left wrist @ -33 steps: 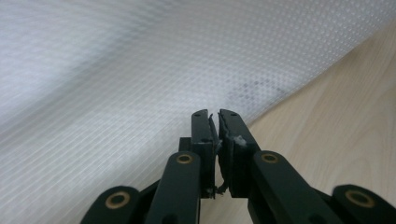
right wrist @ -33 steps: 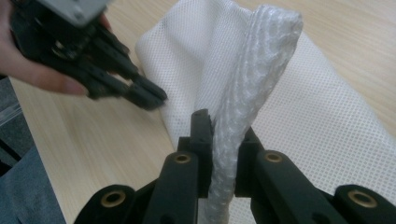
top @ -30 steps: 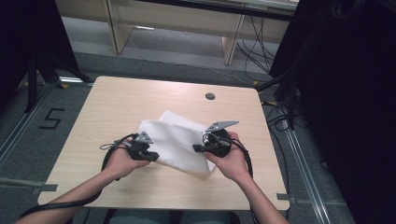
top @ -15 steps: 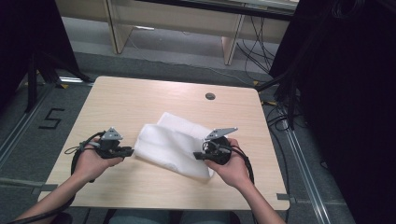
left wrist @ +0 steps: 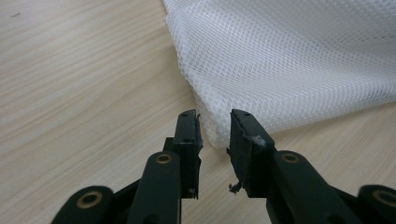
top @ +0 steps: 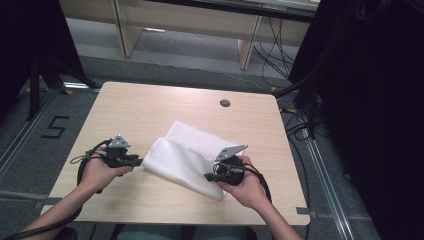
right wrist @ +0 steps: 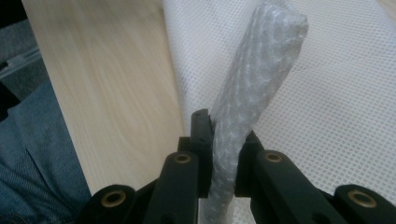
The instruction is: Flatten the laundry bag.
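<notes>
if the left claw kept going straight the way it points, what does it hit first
Most likely the white mesh cloth: its folded near corner lies right ahead of the left claw, whose jaws have just been opening and stand apart with the cloth's edge at the gap, seemingly not pinched. Depth is hard to judge.

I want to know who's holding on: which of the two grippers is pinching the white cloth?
The right gripper, its jaws clamping a fold of the white mesh cloth. The left gripper stands open.

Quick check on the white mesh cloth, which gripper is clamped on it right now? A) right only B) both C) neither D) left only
A: the right gripper pinches a bunched fold of the white mesh cloth between its jaws, while the left gripper has just been opening, its jaws apart around the cloth's edge without pressing it.
</notes>
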